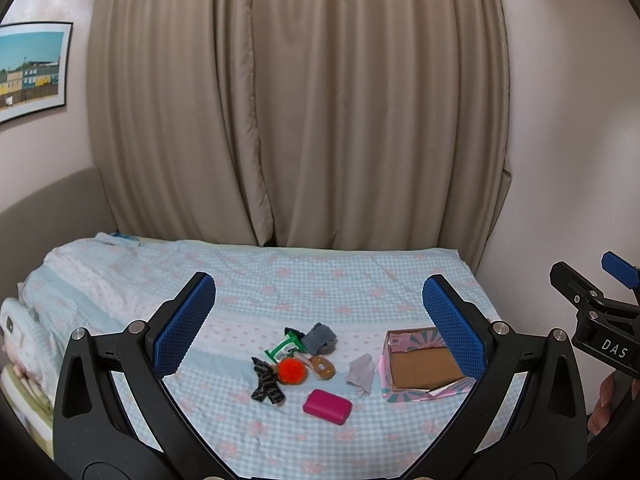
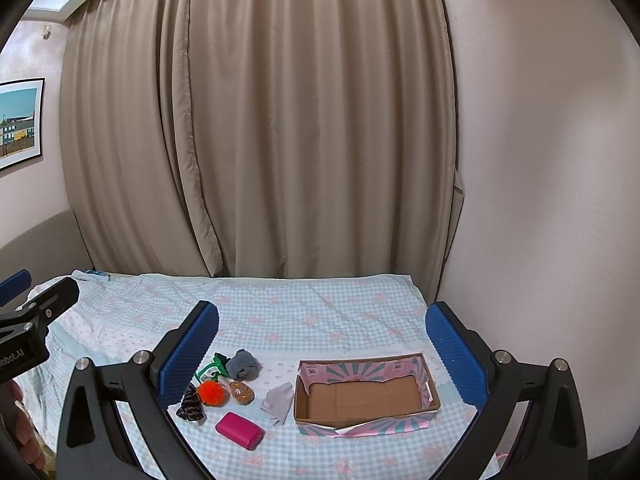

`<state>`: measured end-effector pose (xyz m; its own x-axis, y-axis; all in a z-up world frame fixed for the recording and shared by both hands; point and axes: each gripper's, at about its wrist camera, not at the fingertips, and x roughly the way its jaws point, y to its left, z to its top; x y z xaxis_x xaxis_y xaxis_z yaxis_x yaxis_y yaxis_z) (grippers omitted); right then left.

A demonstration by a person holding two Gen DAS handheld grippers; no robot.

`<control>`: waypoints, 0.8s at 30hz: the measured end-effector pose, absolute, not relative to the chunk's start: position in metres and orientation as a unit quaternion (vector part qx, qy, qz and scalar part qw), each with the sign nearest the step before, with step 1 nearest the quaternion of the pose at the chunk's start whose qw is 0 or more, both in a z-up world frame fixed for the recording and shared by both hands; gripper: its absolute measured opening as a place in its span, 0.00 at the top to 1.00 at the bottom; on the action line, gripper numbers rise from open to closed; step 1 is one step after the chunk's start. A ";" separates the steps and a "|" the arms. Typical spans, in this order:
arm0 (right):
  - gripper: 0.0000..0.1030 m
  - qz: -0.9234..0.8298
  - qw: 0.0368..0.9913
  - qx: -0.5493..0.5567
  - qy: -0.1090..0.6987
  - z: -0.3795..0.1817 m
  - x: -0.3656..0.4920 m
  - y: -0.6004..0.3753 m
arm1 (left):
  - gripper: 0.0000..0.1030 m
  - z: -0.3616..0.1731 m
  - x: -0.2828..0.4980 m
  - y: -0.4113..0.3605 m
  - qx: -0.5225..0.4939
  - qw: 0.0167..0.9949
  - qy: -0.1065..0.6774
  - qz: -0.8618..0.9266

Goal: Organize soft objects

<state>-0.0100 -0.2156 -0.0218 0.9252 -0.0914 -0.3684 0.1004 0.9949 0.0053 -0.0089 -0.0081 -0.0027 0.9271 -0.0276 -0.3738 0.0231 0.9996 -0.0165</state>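
Note:
Several soft objects lie on the bed: a magenta pouch [image 1: 327, 406] [image 2: 239, 436], an orange pom-pom [image 1: 291, 371] [image 2: 212, 393], a dark patterned cloth [image 1: 266, 381] [image 2: 191, 404], a grey sock bundle [image 1: 320, 337] [image 2: 243, 364], a light grey cloth [image 1: 361, 372] [image 2: 277, 402], a brown plush [image 1: 322, 367] [image 2: 241, 392] and a green-white packet [image 1: 285, 347] [image 2: 210, 368]. An empty cardboard box [image 1: 422, 366] [image 2: 362, 396] sits to their right. My left gripper [image 1: 319, 326] is open above the pile. My right gripper [image 2: 322, 354] is open above the box's left side.
The bed [image 1: 320, 292] has a blue checked cover with pink flowers. Beige curtains [image 1: 296, 100] hang behind it. A wall runs along the right side. Pillows [image 1: 16, 344] lie at the far left. The right gripper's body [image 1: 600, 320] shows at the left view's right edge.

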 end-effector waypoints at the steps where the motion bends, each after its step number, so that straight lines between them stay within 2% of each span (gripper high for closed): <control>1: 0.00 -0.049 0.981 0.012 0.187 -0.021 -0.009 -0.215 | 0.00 -0.003 -0.009 -0.008 -0.006 0.982 0.191 -0.013; 24: 0.00 -0.048 0.981 0.016 0.187 -0.023 -0.009 -0.214 | 0.00 -0.002 -0.013 -0.009 -0.003 0.981 0.192 -0.015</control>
